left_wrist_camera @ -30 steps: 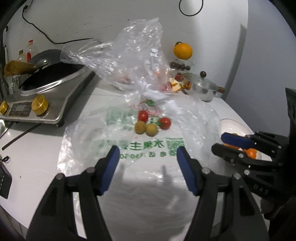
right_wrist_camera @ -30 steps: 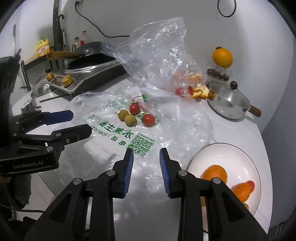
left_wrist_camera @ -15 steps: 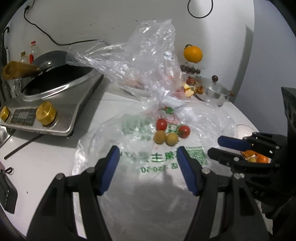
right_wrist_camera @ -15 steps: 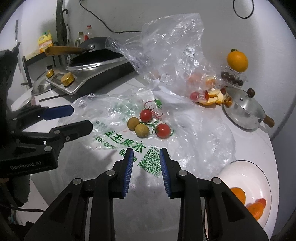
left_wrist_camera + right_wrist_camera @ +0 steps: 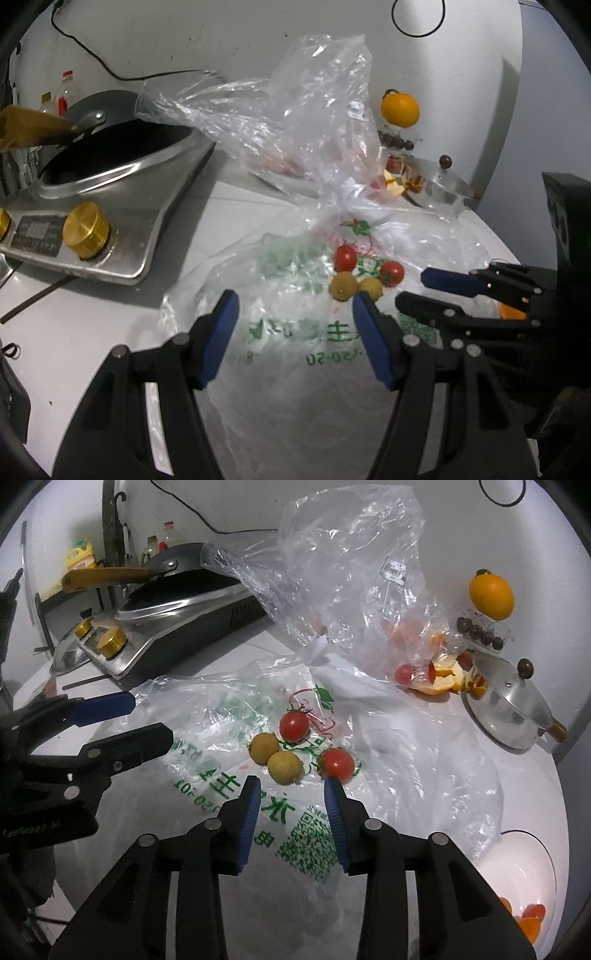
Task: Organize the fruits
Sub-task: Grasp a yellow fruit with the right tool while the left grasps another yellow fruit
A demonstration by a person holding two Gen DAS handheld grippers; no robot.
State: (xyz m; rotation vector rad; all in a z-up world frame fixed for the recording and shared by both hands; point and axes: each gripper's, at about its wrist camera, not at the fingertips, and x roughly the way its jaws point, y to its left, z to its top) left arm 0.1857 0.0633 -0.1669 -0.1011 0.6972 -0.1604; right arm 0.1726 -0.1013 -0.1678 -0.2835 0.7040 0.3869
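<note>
Two cherry tomatoes (image 5: pixel 293 725) (image 5: pixel 337 763) and two small yellow-brown fruits (image 5: pixel 263 748) (image 5: pixel 284 767) lie on a flat printed plastic bag (image 5: pixel 236 794). They also show in the left wrist view (image 5: pixel 345 258) (image 5: pixel 343 286). My right gripper (image 5: pixel 291 788) is open and empty, just short of the nearer yellow fruit. My left gripper (image 5: pixel 291 306) is open and empty, low over the bag, left of the fruits. A white plate (image 5: pixel 524 864) with orange pieces (image 5: pixel 530 921) sits at the right.
A crumpled clear bag (image 5: pixel 354 572) with fruit and peel stands behind. A steel pot lid (image 5: pixel 509 705), an orange (image 5: pixel 491 596) and dark cherries (image 5: pixel 480 631) are at the back right. An induction cooker with a wok (image 5: pixel 96 192) is at the left.
Both grippers moved forward and left toward the four loose fruits, which now sit closer. The right gripper's fingers opened wider. The plate slid toward the right edge of view.
</note>
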